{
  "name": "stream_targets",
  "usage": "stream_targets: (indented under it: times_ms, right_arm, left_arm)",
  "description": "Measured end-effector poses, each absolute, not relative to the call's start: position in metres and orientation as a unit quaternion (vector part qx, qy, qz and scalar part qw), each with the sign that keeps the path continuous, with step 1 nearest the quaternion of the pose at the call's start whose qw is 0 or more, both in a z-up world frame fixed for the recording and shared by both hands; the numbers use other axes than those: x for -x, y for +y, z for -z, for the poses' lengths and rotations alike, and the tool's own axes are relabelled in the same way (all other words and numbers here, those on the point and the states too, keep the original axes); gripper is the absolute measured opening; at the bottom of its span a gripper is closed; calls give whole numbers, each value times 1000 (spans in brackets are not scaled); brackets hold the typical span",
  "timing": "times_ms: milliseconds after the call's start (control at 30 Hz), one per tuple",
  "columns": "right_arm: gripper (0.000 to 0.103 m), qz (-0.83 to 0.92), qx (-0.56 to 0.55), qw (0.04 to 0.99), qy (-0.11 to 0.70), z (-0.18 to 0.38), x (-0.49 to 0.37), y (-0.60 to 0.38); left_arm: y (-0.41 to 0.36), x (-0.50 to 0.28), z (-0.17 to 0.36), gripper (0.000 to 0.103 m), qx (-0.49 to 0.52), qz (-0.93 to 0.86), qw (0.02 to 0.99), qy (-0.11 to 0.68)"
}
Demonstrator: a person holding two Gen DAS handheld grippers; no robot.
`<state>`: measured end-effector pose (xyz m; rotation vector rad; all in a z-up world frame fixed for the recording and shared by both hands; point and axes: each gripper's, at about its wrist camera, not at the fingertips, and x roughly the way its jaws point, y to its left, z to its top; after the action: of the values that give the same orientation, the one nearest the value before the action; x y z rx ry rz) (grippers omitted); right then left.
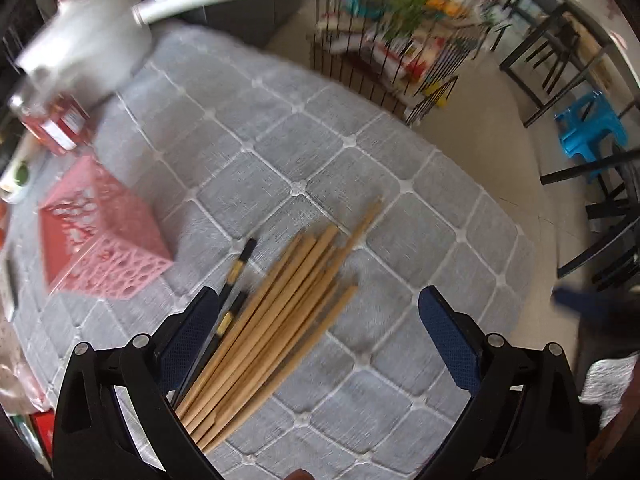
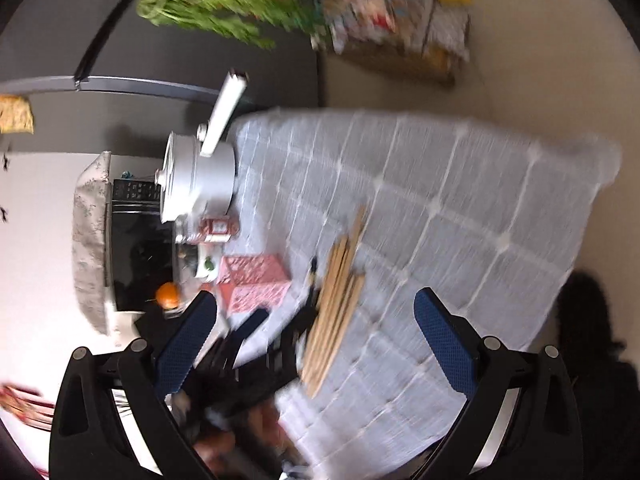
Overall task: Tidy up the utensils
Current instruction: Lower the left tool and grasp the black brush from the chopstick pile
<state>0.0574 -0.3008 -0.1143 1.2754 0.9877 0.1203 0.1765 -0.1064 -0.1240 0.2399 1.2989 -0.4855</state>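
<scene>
A bundle of pale wooden chopsticks [image 1: 276, 320] lies fanned out on a grey woven tablecloth [image 1: 320, 140] quilted into squares by raised white stitching. They are thin, round and smooth; about ten can be counted, though the overlap hides the exact number. Beside them, touching the bundle's left edge, lie two black chopsticks [image 1: 234, 280] with yellow bands.

The left gripper [image 1: 316, 328] hangs just above the bundle with its fingers spread wide and nothing between them. The fingers are black plastic with blue dimpled pads [image 1: 448, 332]; the left pad sits over the black pair, the right one over bare cloth. The right gripper [image 2: 316, 332] is also spread apart and holds nothing; its view is turned sideways and blurred, and shows the wooden bundle [image 2: 336, 308] between its fingers, with the left gripper partly visible below as a dark blur.

Near the chopsticks stands one pink plastic basket [image 1: 100, 232], square, with lacy perforated walls. Further back are one red-labelled jar [image 1: 56, 120] and one white metal pot [image 2: 200, 176] with a long white handle.

The table's edge drops to a beige floor [image 1: 500, 140]. Beyond it are a black wire rack [image 1: 384, 52] of colourful goods, one blue plastic stool [image 1: 588, 128] and black metal table legs.
</scene>
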Motion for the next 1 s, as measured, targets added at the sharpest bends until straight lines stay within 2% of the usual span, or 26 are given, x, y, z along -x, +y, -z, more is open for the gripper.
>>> stream_targets:
  times_ms: [33,100,133,200,267,500,567,667,733,867,1000]
  right_arm:
    - [96,-63,-582,673,451,121,-61,-300]
    - [96,-64,-594,648,473,132,-64,-298]
    - [96,-67,-603,633,480,139,-69,-297]
    - [96,-63,-614,617,488,147,-72,-296]
    - [96,-62,-623,603,495,154,-76,-294]
    - [96,-71,-609,607,506,157,-91,-286]
    - [96,-74,-602,608,512,158,-93,-280]
    - [96,-74,-595,611,517,159,-96,-274]
    - [96,-85,-592,610,520,161,-99,-268]
    - [96,-112,-585,617,514,156,-108,-255]
    - [94,-150,-567,631,507,147,-121,-226]
  left_arm:
    - [-110,-187,128,93,-103,220,750,615]
    - [-112,-206,136,69,-105,214,735,635]
    - [-115,-212,143,63,-117,205,731,640]
    - [-113,-222,153,46,-145,177,726,648]
    - [-109,-230,162,37,-153,172,716,659]
    - [-105,-242,188,24,-171,165,703,670]
    - [-102,-241,188,23,-173,168,706,666]
    - [-91,-241,188,14,-163,171,718,655]
    - [-80,-233,184,14,-147,177,734,639]
    - [-60,-209,163,11,-129,174,777,591]
    - [-25,-163,111,9,-86,199,814,539]
